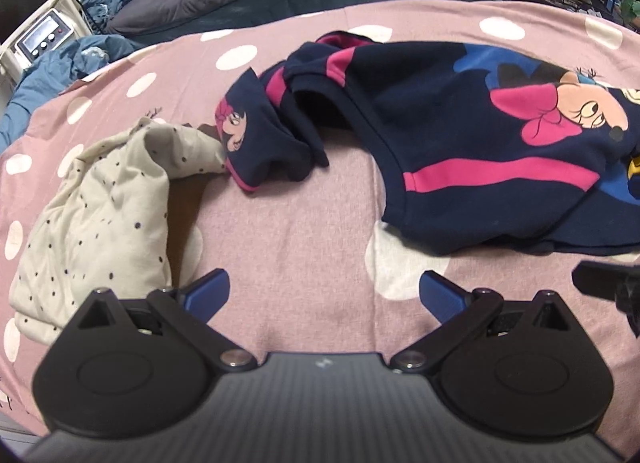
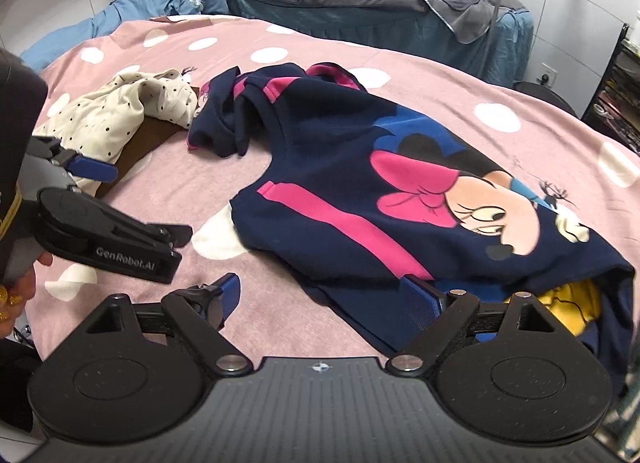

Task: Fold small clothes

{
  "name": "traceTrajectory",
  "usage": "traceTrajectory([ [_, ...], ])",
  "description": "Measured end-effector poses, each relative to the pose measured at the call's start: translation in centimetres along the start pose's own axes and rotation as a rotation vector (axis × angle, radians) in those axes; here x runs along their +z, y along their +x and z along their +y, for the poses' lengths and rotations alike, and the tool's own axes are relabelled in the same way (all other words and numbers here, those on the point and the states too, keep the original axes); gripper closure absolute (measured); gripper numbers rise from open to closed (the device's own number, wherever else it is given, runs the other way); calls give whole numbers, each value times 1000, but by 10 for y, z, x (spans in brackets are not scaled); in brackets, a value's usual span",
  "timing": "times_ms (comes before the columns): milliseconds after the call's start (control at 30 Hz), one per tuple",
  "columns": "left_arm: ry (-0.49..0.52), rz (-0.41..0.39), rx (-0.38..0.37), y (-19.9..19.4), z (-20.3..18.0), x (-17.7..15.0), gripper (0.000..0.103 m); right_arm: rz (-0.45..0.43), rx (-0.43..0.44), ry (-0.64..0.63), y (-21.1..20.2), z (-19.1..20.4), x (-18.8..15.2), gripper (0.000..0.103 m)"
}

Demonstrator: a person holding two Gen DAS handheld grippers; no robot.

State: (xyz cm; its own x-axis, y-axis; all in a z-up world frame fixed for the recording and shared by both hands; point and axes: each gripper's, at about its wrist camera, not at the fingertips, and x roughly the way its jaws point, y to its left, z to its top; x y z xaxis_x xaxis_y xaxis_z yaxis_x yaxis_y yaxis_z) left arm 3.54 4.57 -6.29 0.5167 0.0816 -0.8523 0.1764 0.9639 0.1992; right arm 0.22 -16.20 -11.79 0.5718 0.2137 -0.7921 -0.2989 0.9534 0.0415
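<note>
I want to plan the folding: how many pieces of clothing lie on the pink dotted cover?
2. The navy cartoon sweater lies spread at the middle and right; the cream dotted garment is crumpled at the left, touching the sweater's sleeve. Something could be hidden beneath them.

The navy sweatshirt (image 2: 340, 167) looks like thick, soft fleece, matt, with a flat printed cartoon. The cream dotted top (image 1: 100, 199) at left is thin, crumpled cotton-looking cloth. Pink bedsheet (image 1: 288, 231) is a matt knit. Both grippers (image 1: 324, 295) (image 2: 324, 295) are matt black plastic with shiny metal pins.
</note>
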Motion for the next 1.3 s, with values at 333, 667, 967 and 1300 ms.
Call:
traceTrajectory([
  [333,-60,1,27,20,39,-22,0,-70,-44,-280,35,29,0,0],
  [667,-50,-24,4,30,44,-18,11,-94,-35,-503,91,58,6,95],
  [967,-26,-100,-28,30,32,25,28,-278,-194,-93,10,-74,99,97],
  [1300,3,-109,-147,66,-10,84,26,-220,-511,51,49,-199,179,75],
])
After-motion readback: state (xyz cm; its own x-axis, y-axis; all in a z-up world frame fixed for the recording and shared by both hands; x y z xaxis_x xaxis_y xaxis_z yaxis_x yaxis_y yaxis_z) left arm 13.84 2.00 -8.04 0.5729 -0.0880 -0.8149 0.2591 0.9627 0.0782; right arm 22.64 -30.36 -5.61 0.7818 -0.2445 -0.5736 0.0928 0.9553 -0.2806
